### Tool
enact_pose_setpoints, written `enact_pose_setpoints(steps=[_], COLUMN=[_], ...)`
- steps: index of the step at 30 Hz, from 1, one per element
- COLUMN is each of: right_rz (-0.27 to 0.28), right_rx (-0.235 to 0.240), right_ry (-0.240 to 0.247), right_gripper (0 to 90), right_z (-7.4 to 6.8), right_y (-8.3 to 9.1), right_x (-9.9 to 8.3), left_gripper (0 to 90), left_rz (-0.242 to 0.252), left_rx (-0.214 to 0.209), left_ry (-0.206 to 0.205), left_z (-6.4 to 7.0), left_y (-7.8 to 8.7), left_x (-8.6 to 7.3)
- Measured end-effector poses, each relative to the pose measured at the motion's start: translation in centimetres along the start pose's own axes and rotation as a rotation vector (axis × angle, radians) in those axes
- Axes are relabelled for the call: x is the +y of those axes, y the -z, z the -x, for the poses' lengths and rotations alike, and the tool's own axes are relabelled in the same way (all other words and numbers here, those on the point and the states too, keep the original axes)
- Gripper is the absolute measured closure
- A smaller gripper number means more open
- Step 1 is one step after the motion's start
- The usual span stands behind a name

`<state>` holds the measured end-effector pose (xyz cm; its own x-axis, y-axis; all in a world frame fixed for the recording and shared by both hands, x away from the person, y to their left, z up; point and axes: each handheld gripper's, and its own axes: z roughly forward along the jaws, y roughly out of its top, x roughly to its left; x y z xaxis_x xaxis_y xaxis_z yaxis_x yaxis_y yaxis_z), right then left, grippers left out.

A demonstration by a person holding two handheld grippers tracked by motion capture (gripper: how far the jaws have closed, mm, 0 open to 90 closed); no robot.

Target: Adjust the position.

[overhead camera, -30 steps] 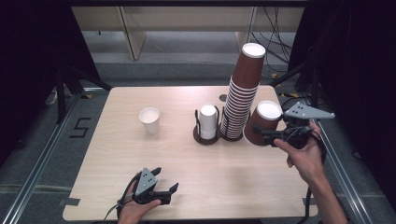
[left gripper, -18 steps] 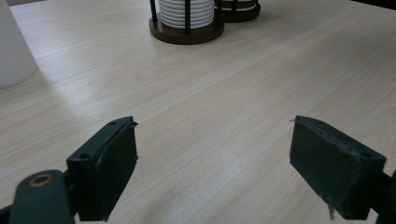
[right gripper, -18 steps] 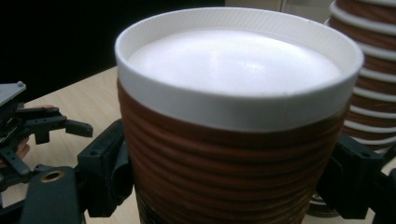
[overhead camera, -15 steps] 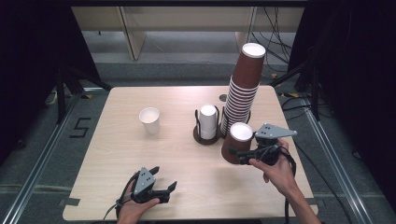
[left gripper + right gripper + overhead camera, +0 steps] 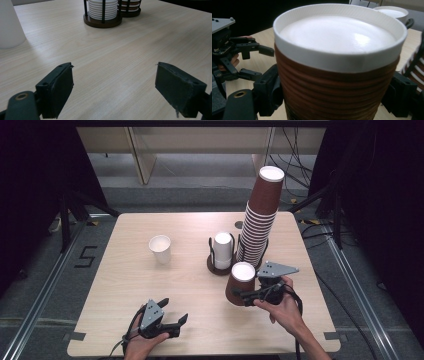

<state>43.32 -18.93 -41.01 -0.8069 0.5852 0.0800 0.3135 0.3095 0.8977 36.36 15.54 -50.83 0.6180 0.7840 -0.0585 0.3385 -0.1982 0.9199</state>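
While gripping a brown ribbed paper cup (image 5: 242, 285) just before the tall cup stack (image 5: 260, 220), right tool (image 5: 246, 295) is clamping its sides, left tool (image 5: 172, 316) is resting wide open, empty, on the desk (image 5: 125, 270).

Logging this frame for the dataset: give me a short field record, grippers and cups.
right gripper: shut on brown cup, in front of tall brown stack
left gripper: open, holds nothing, near table front edge
white cup: upright, alone, left of holder
holder: white cup stack inside
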Motion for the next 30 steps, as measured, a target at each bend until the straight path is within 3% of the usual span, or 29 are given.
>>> enact_pose_setpoints(steps=[2,4,7,9,15,19,21,22,25,27,30], right_rz=[-0.005,-0.007,-0.006,0.001,0.016,0.004,0.001,0.004,0.007,0.000,0.001], right_rx=[0.009,0.019,0.039,0.049,0.084,0.107,0.099,0.084,0.117,0.114,0.135], right_ry=[-0.025,0.003,-0.021,-0.008,0.002,-0.006,0.002,-0.001,0.010,0.021,0.002], right_gripper=[18.4,18.4,18.4,18.3,18.4,18.4,18.4,18.4,18.5,18.5,18.5], right_z=[-0.4,-0.4,-1.1,-1.1,-2.0,-2.5,-2.7,-2.8,-3.2,-3.5,-4.1], right_y=[-0.3,-0.7,-1.5,-1.7,-2.8,-3.2,-3.4,-3.5,-4.1,-4.4,-4.9], right_x=[-0.1,-0.1,-0.2,-0.2,0.0,0.1,0.1,0.0,0.0,0.1,0.1], left_gripper=[14.5,14.5,14.5,14.5,14.5,14.5,14.5,14.5,14.5,14.5,14.5], left_rz=[0.014,0.030,0.058,0.088,0.118,0.145,0.147,0.133,0.137,0.124,0.130], left_rx=[-0.012,-0.027,-0.054,-0.084,-0.126,-0.169,-0.180,-0.175,-0.190,-0.182,-0.186], left_ry=[0.006,0.009,0.023,0.021,0.022,0.044,0.047,0.035,0.011,-0.015,-0.023], left_z=[0.1,0.3,0.8,1.2,2.2,2.5,2.7,2.9,3.3,3.6,4.1], left_y=[-0.1,-0.1,-0.2,-0.5,-0.8,-1.1,-1.3,-1.3,-1.7,-1.9,-2.4], left_x=[0.0,0.0,0.2,0.4,0.8,0.9,0.9,1.0,1.1,1.1,1.2])
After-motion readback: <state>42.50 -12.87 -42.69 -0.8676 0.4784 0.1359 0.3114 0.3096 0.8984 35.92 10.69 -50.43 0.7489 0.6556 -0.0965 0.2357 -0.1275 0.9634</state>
